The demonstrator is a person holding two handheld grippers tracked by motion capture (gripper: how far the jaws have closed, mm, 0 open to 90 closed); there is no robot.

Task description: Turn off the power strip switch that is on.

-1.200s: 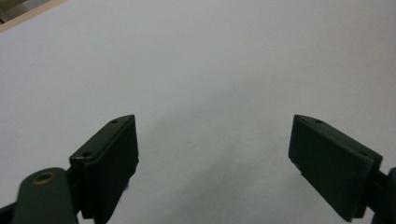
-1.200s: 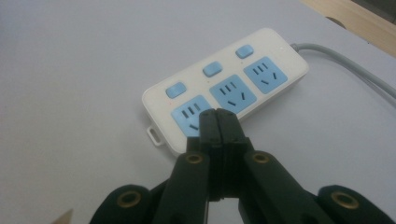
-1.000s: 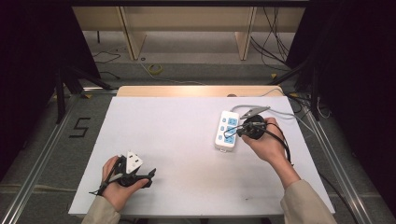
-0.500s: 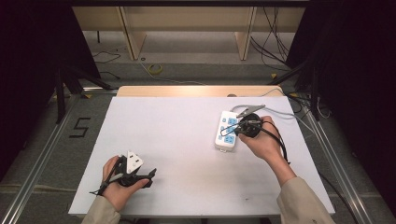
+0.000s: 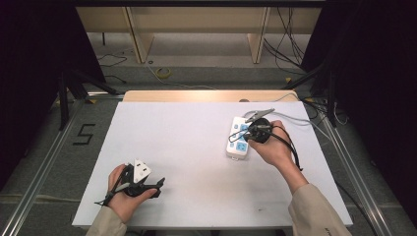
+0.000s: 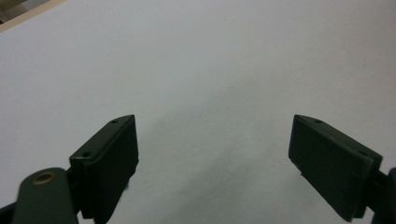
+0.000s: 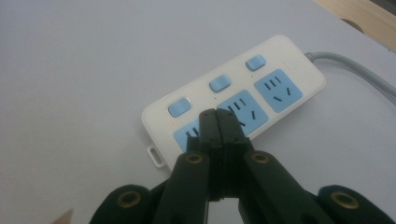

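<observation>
My right gripper [image 7: 218, 116] hovers with jaws pressed together, empty, over the power strip [image 5: 239, 138] lying flat right of table centre; left gripper [image 6: 212, 154] spread wide; rigid, light, smooth plastic, probably best pinched across its long sides.

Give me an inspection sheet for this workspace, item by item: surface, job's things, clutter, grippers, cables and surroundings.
Surface: white table top, flat, with a wooden strip along its far edge.
Job's things: white power strip with three blue sockets and three blue switches, lying flat at the right.
Clutter: nothing seen.
Grippers: right gripper has its jaws shut with nothing between them, tips over the power strip near a switch; contact cannot be told. Left gripper has its jaws wide open with nothing between them, low over the near left of the table.
Cables: grey power strip cord runs off the right edge; loose cables on the floor behind.
Surroundings: wooden frame legs, metal rails, a floor marking "5".
</observation>
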